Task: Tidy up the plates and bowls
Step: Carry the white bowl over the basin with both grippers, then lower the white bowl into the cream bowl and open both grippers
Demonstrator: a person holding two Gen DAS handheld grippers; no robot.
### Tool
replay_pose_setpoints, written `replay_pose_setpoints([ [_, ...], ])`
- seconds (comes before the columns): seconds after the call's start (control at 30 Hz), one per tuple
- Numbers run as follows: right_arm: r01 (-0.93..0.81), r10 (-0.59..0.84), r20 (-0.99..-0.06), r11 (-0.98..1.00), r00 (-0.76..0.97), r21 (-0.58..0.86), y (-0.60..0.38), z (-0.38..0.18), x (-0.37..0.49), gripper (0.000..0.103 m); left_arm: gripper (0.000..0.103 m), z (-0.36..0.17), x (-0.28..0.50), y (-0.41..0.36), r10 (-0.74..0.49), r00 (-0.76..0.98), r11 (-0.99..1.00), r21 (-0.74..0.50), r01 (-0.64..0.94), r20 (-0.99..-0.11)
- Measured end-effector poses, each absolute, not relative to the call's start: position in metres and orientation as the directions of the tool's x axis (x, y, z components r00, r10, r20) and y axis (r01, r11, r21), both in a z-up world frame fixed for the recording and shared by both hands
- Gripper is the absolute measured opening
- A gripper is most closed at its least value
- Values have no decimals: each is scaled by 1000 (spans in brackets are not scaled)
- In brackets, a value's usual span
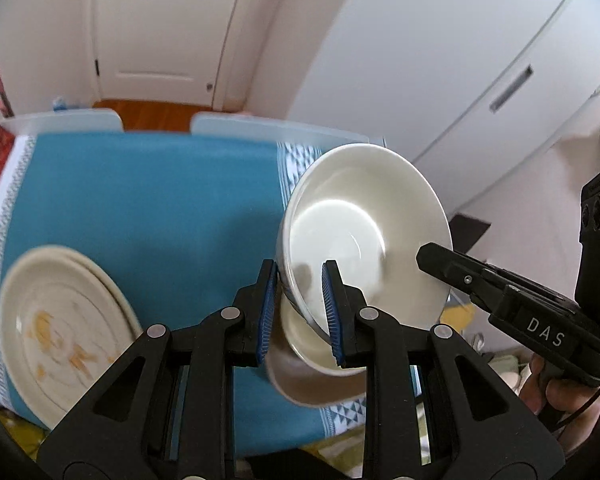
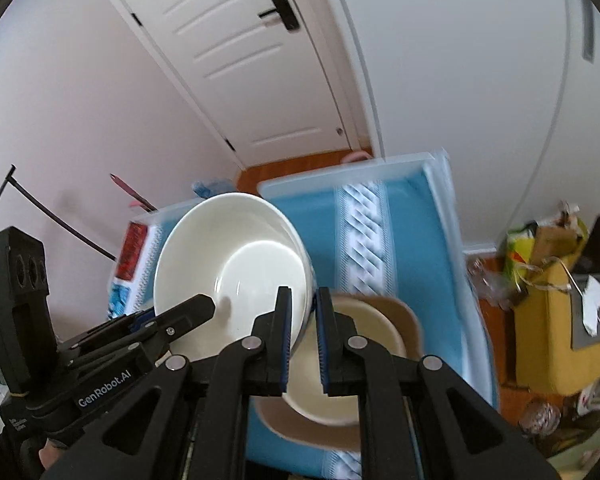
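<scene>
A white panelled door (image 2: 256, 80) with a black lever handle (image 2: 279, 6) stands shut in pale pink walls (image 2: 80, 120), above a strip of orange-brown wooden floor (image 1: 152, 114). Tall white cabinet fronts (image 1: 440, 60) with a recessed grey handle (image 1: 511, 89) fill the right side. Soft daylight falls on a bench draped in a teal patterned cloth (image 1: 160, 200).

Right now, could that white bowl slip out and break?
Probably yes: the white bowl looks glossy, so likely slippery. Both grippers pinch only its thin rim. It looks like stiff ceramic, so a fall could crack it.
</scene>
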State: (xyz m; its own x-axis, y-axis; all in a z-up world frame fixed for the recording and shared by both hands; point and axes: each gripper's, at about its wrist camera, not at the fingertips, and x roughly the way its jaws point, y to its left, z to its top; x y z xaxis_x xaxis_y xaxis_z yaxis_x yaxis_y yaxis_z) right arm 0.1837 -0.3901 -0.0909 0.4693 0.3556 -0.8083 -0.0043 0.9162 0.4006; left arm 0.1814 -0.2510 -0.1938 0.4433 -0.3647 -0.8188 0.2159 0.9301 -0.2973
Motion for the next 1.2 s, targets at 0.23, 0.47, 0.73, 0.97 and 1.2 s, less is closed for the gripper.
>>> replay_pose_setpoints([
  [0.23,17,365,-830,912,421,410,-412,-125,157,11,20,-233,167,-277,-322,364,943,-262,203,-874],
  [0.47,30,384,-834,903,396,429,-425,-148,151,11,20,-251,169,-288,-260,343,957,-193,216,-903],
  [0.73,30,397,-835,897,379,440,-428,-157,150,11,20,-253,176,-300,-174,343,967,-95,235,-923],
  [0.97,40,404,-838,893,366,448,-428,-162,151,11,20,-255,182,-311,-96,349,965,-2,260,-932],
  [1.2,49,409,-840,890,357,454,-429,-165,151,11,20,-257,185,-323,-17,366,953,95,286,-930],
])
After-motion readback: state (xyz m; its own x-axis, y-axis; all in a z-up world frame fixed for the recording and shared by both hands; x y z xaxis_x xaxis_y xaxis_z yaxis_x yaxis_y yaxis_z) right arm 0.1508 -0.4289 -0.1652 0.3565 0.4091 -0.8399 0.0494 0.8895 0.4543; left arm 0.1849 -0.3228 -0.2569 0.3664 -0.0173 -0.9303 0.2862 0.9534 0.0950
